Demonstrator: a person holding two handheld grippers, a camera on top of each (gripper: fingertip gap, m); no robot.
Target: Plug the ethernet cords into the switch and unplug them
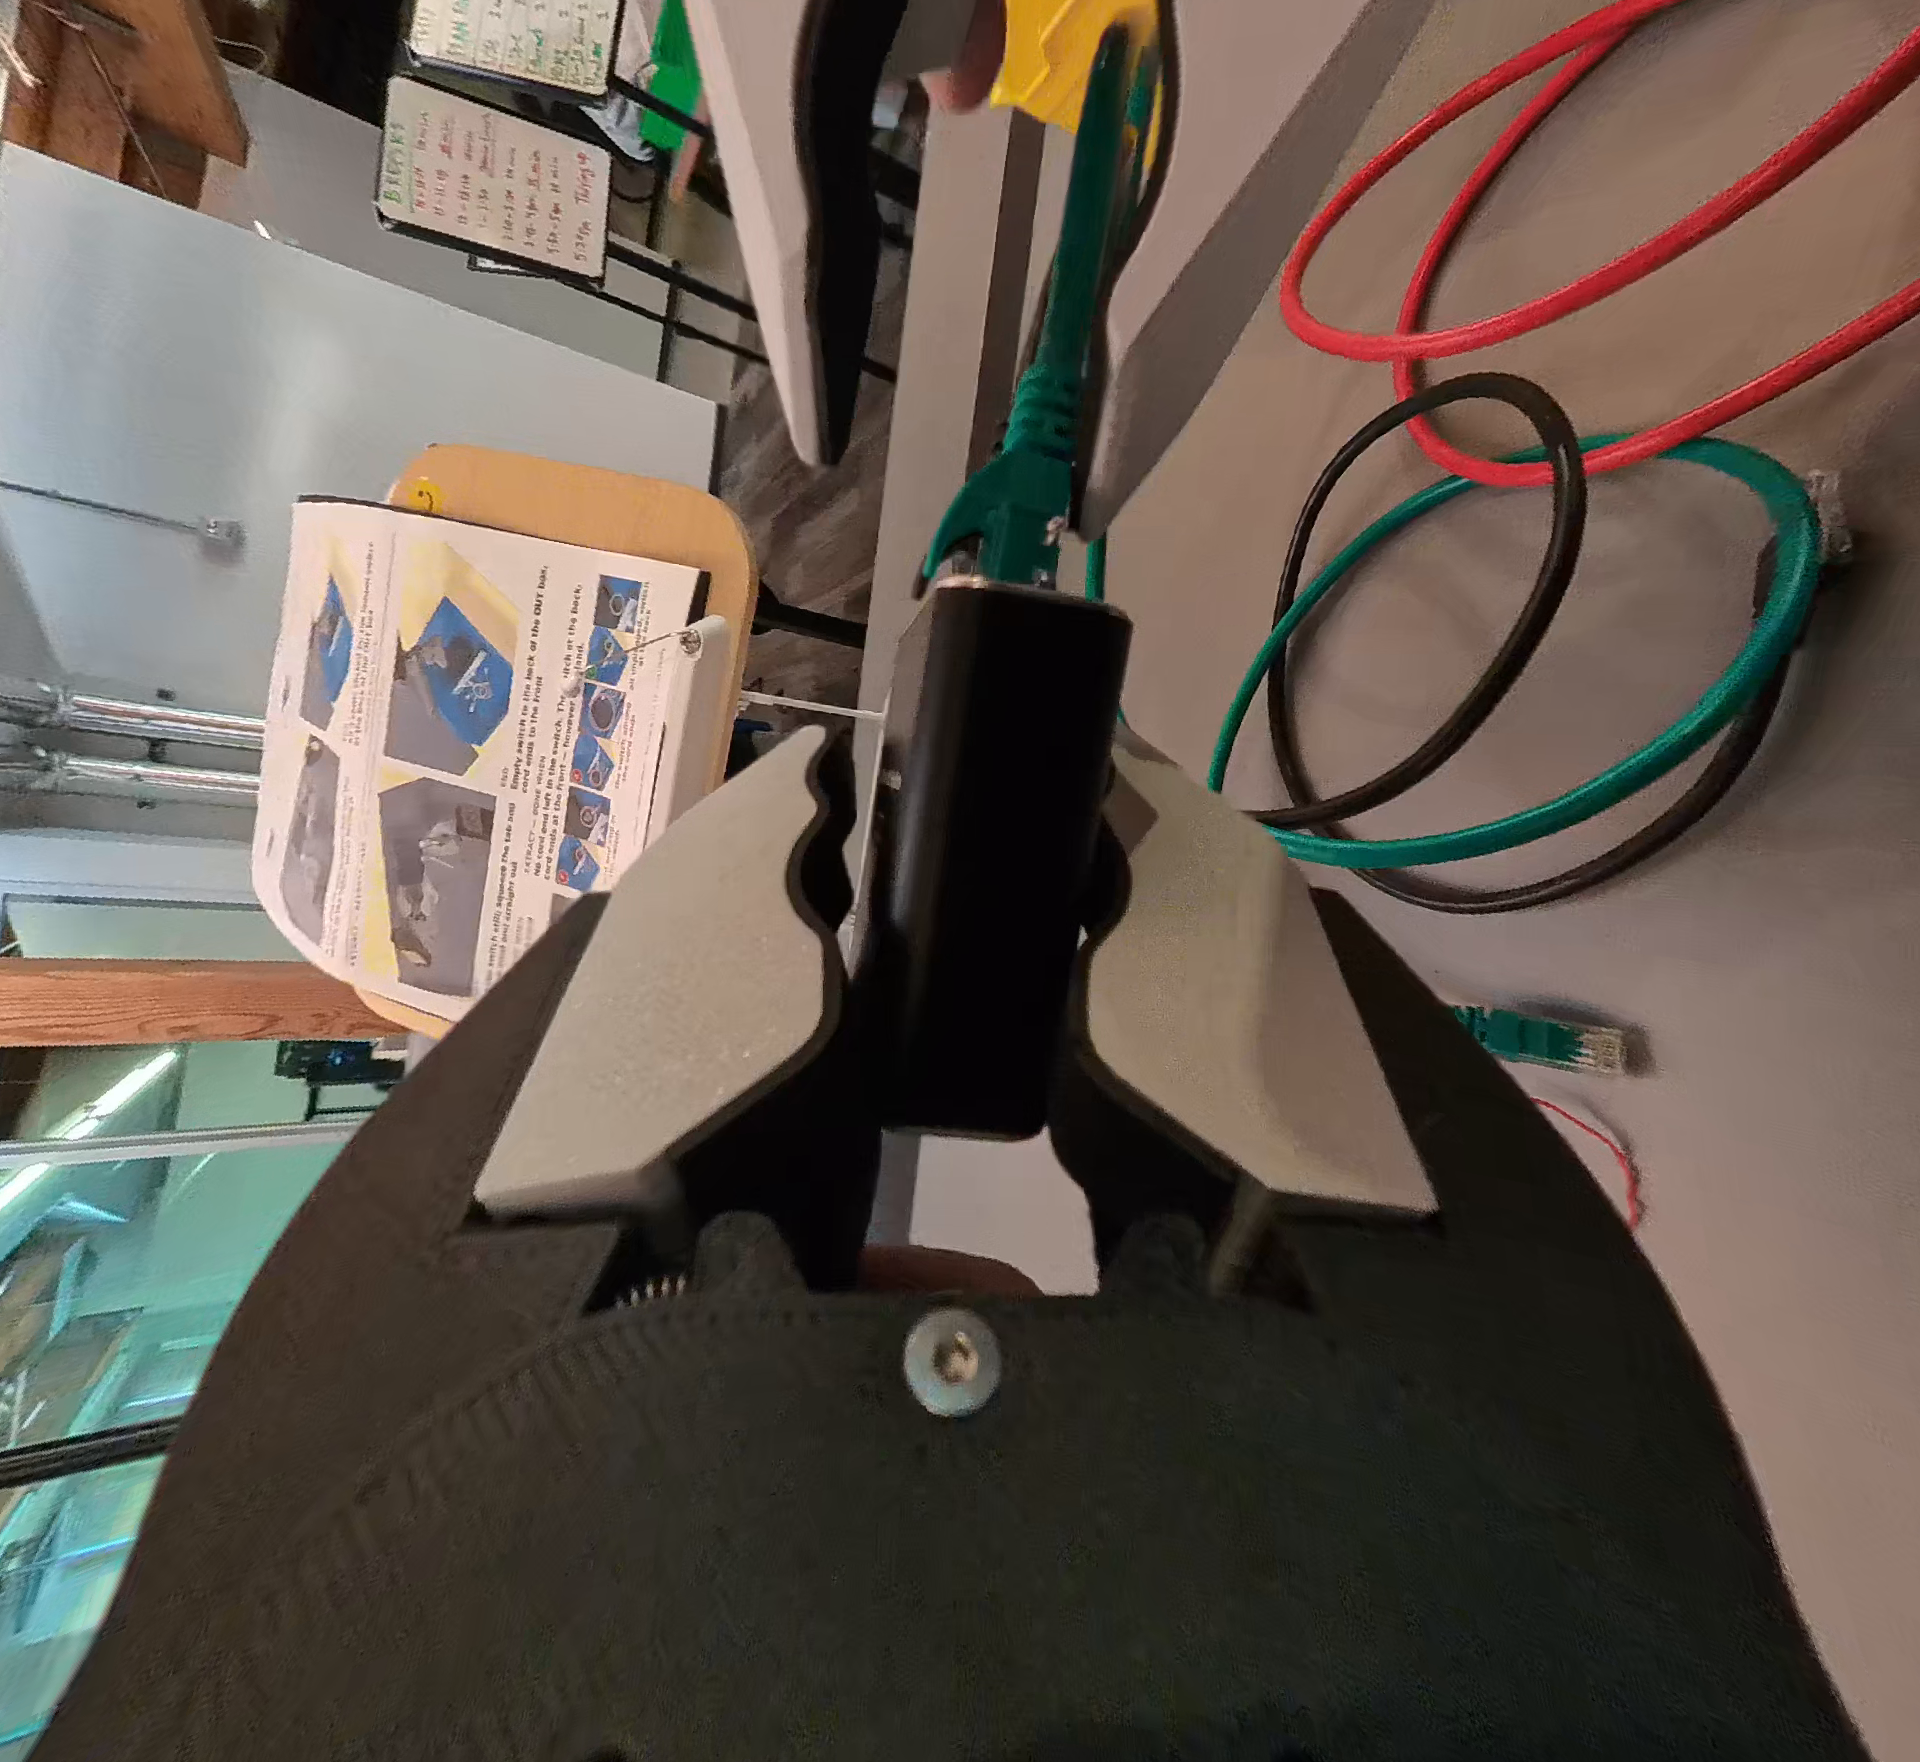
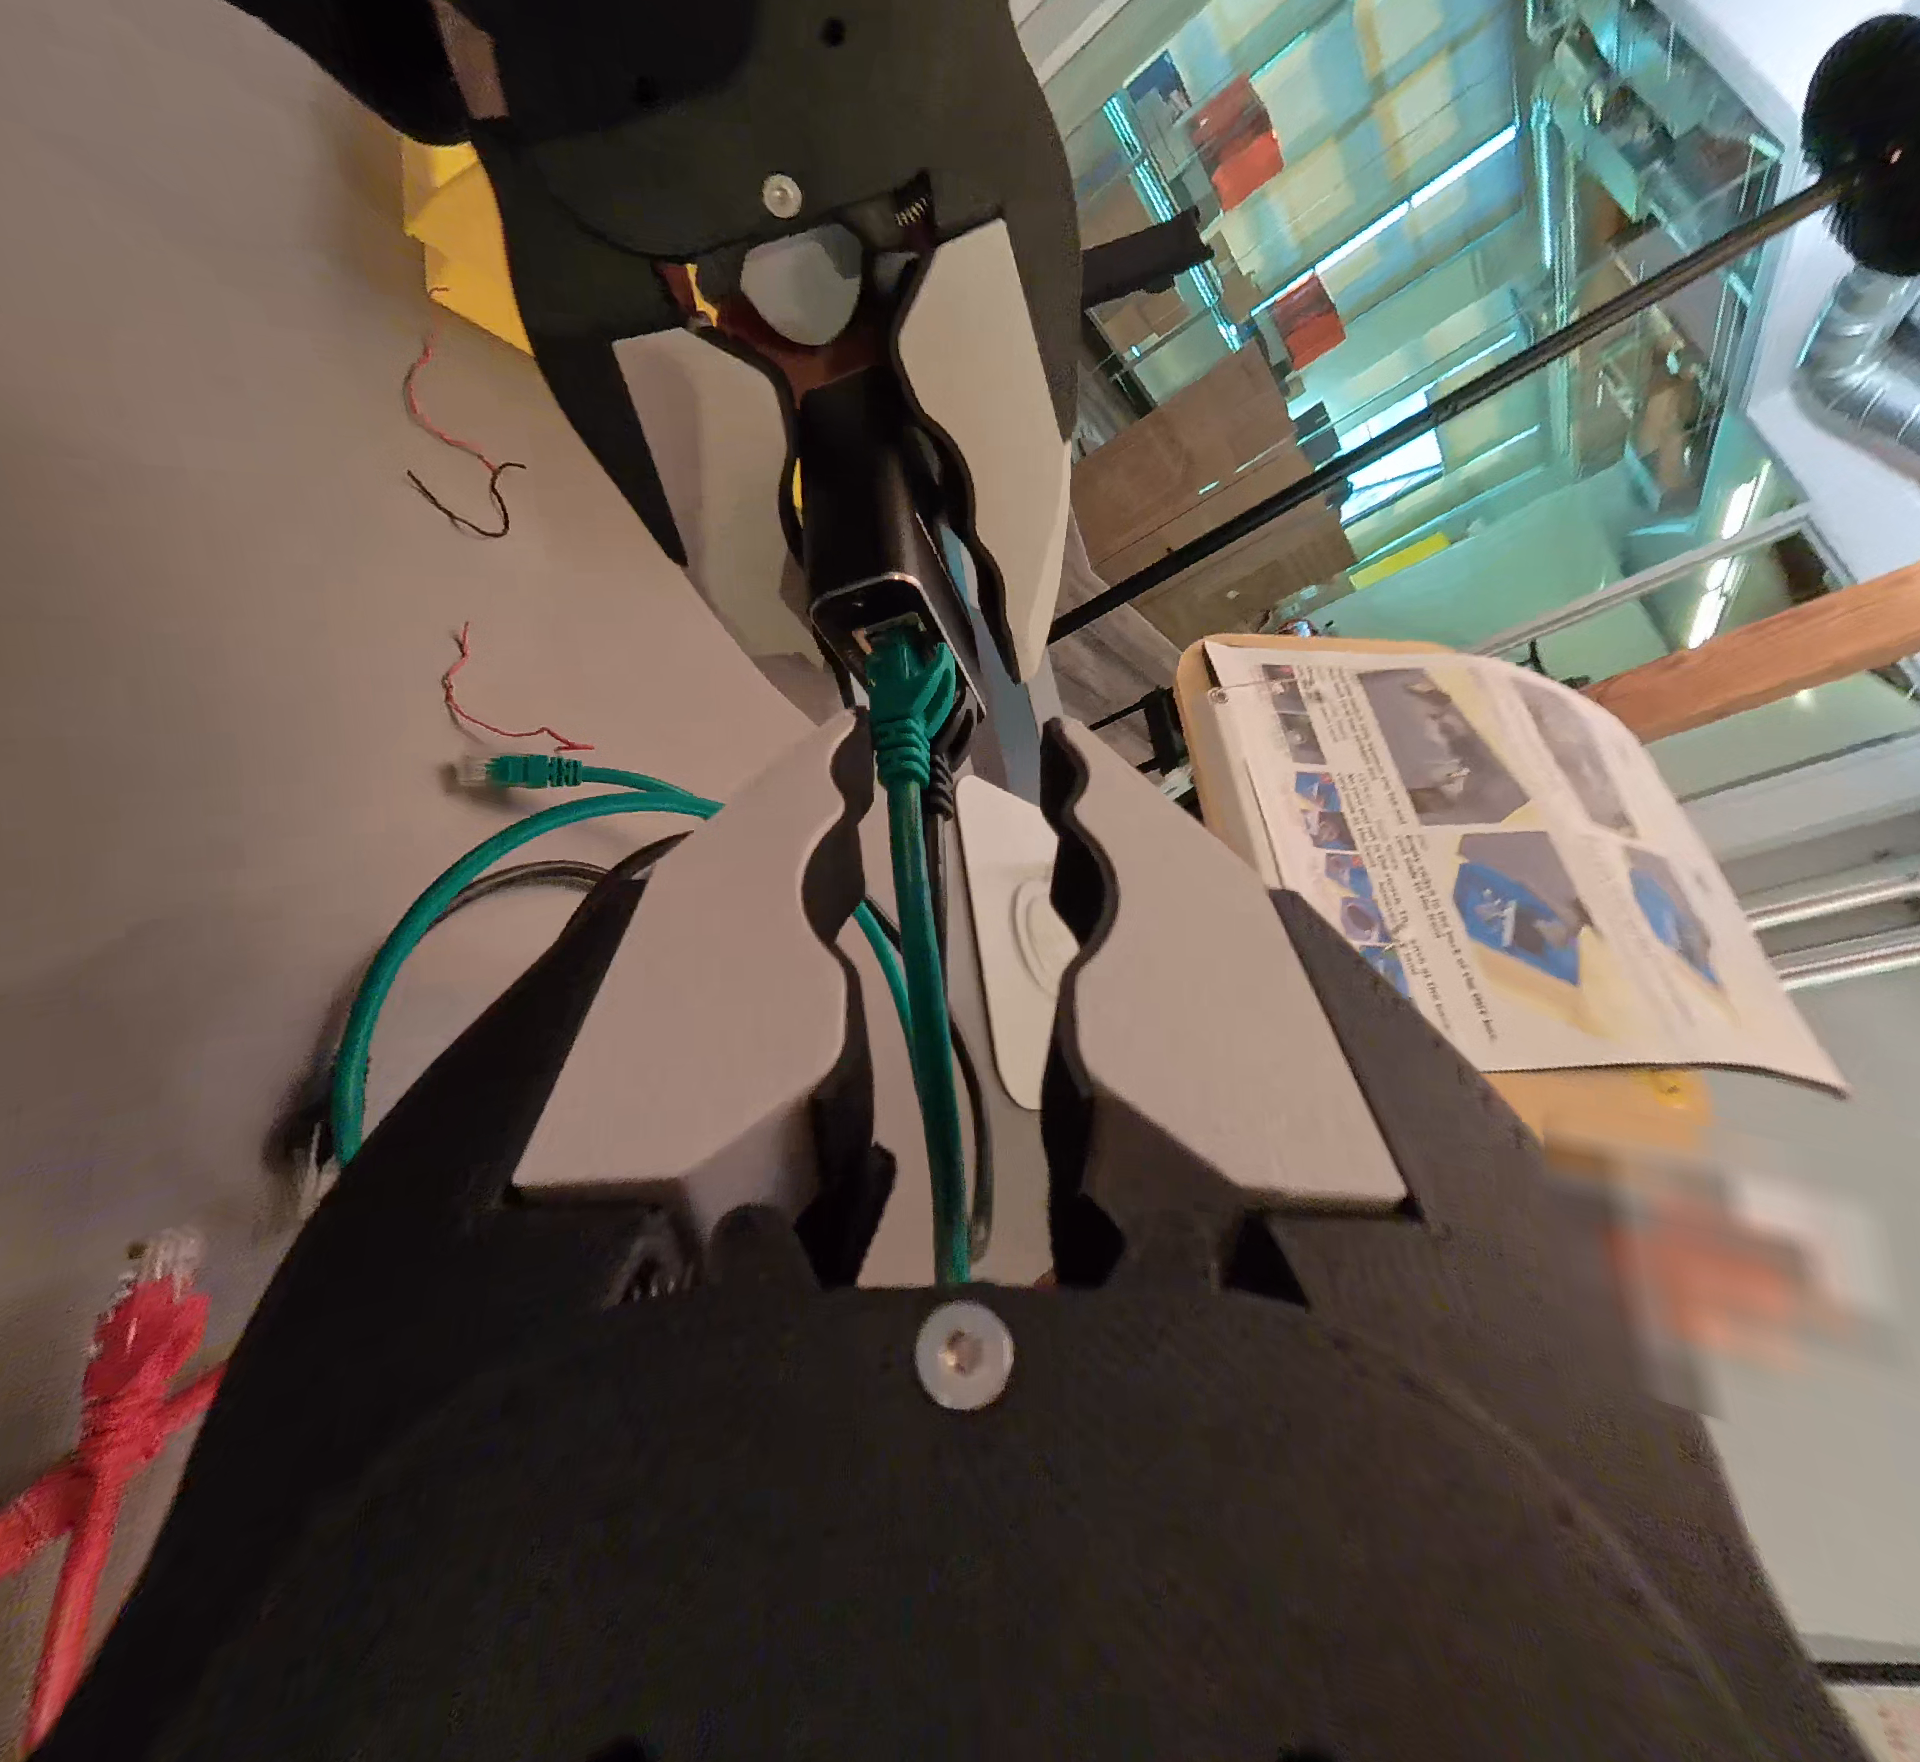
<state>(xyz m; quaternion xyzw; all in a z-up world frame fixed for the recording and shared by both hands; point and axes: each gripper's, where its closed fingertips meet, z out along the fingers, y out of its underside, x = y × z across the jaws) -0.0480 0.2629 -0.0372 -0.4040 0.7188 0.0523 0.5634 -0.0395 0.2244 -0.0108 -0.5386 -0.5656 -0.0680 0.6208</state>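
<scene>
Holding the small black box-shaped switch off the grey table, the left gripper has its jaws clamped on the switch's sides. Green ethernet cord plug sits in a port. Step, as judged: insertion or removal of this plug (cannot tell which). Right gripper jaws stand narrowly apart, the green cord running between them, contact unclear. Next move calls for a firm pinch on the plug. Red cord, black cord lie loose.
</scene>
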